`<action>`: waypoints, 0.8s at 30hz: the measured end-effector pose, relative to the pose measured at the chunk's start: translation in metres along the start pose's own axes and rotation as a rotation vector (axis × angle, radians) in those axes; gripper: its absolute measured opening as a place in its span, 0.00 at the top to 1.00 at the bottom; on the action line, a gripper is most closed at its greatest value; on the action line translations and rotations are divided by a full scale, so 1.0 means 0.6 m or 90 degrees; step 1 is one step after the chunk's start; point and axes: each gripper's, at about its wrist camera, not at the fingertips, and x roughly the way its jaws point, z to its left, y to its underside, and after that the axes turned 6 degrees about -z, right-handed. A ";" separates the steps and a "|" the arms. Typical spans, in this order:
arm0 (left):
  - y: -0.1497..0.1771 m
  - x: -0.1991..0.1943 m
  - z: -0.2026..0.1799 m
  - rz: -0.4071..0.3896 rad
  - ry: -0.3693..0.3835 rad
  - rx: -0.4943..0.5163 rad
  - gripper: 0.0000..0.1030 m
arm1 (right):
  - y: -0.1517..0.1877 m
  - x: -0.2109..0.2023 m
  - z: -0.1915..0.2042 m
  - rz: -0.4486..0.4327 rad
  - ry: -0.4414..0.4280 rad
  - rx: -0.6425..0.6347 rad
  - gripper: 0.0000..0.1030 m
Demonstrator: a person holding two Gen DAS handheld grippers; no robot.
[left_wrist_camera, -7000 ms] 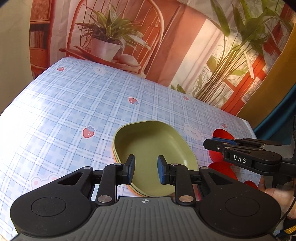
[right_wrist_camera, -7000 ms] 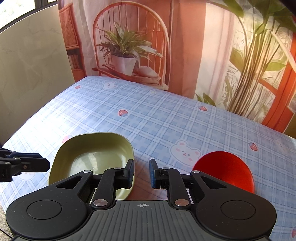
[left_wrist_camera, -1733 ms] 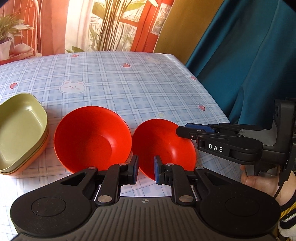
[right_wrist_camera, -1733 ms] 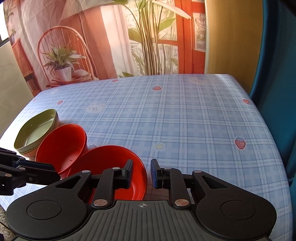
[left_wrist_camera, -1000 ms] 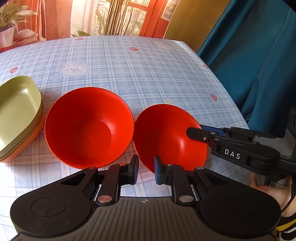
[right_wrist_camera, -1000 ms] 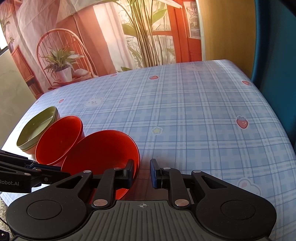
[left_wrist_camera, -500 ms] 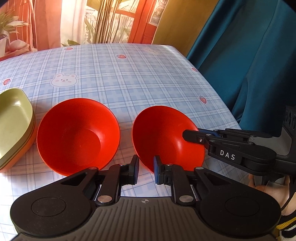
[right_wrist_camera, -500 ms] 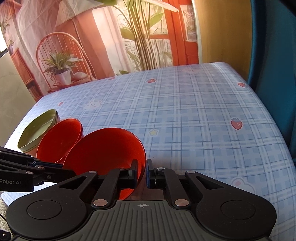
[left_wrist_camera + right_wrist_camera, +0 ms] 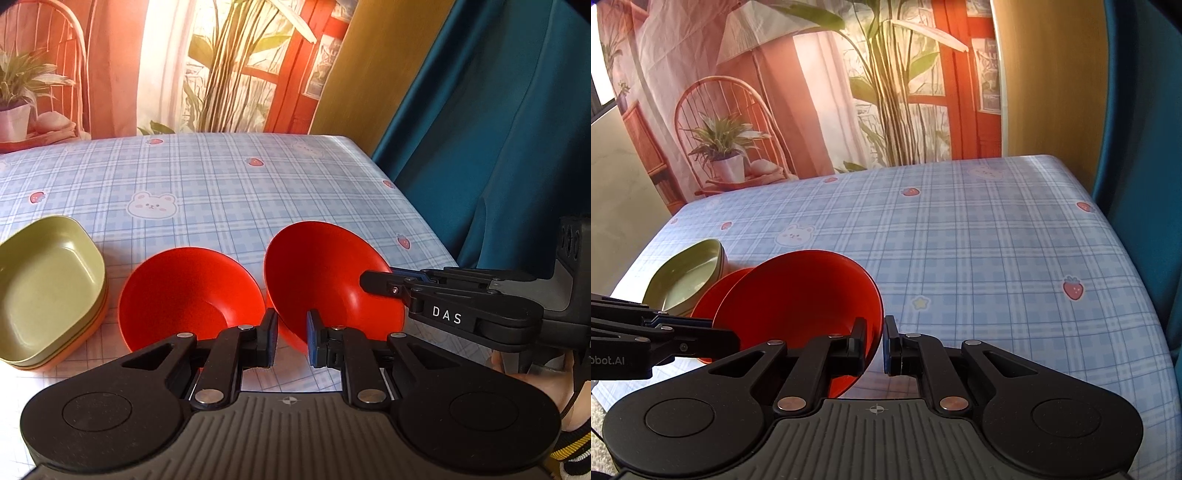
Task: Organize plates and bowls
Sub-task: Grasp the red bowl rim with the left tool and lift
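Two red bowls are near the table's front edge. My right gripper is shut on the rim of the right red bowl and holds it tilted and lifted; it also shows in the left wrist view, with the right gripper's fingers on its rim. The left red bowl rests on the table, partly hidden behind the held bowl in the right wrist view. My left gripper is open and empty, just in front of both bowls. A green dish tops a stack at the left.
The stacked dishes sit on an orange one near the table's left front corner. The checked blue tablecloth ends at a right edge by a blue curtain. A printed backdrop hangs behind the table.
My right gripper has closed on the right red bowl's rim and lifted and tilted it, over towards the left bowl. The left gripper has stayed open and drawn back a little.
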 end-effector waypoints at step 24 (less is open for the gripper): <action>-0.003 -0.036 0.121 -0.037 -0.064 -0.097 0.83 | -0.035 0.078 0.143 0.019 -0.042 -0.085 0.91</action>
